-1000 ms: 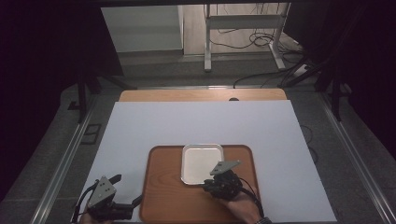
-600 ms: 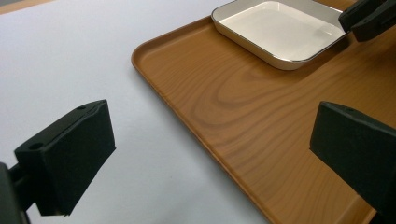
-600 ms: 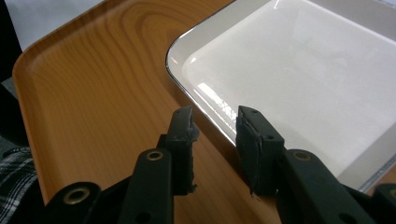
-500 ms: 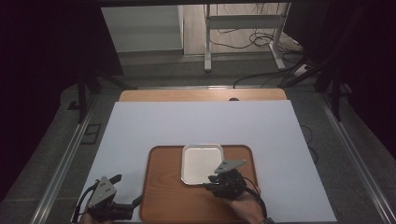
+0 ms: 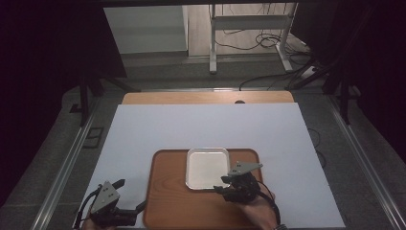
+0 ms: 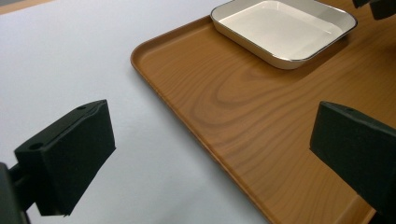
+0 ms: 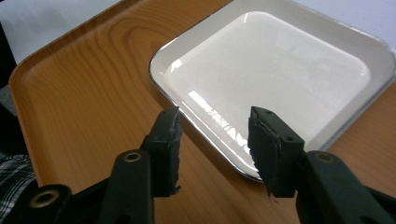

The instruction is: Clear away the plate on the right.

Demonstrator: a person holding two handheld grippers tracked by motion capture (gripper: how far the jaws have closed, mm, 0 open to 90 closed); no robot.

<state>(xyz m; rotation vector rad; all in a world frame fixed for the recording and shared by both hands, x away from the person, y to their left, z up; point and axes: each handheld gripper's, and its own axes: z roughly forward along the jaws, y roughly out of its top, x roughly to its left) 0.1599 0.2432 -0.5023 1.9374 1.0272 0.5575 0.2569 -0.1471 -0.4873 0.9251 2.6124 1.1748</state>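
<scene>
High view first, from left to right: my left gripper (image 5: 125,205) waits wide open and empty at the left edge of the wooden tray (image 5: 167,211). The white dish (image 5: 207,168) lies on this tray, at its far side. My right gripper (image 5: 229,188) is at the near right corner of the dish; its jaws have just been opening (about half open now), the dish rim (image 7: 205,135) between them, not pressed.
</scene>
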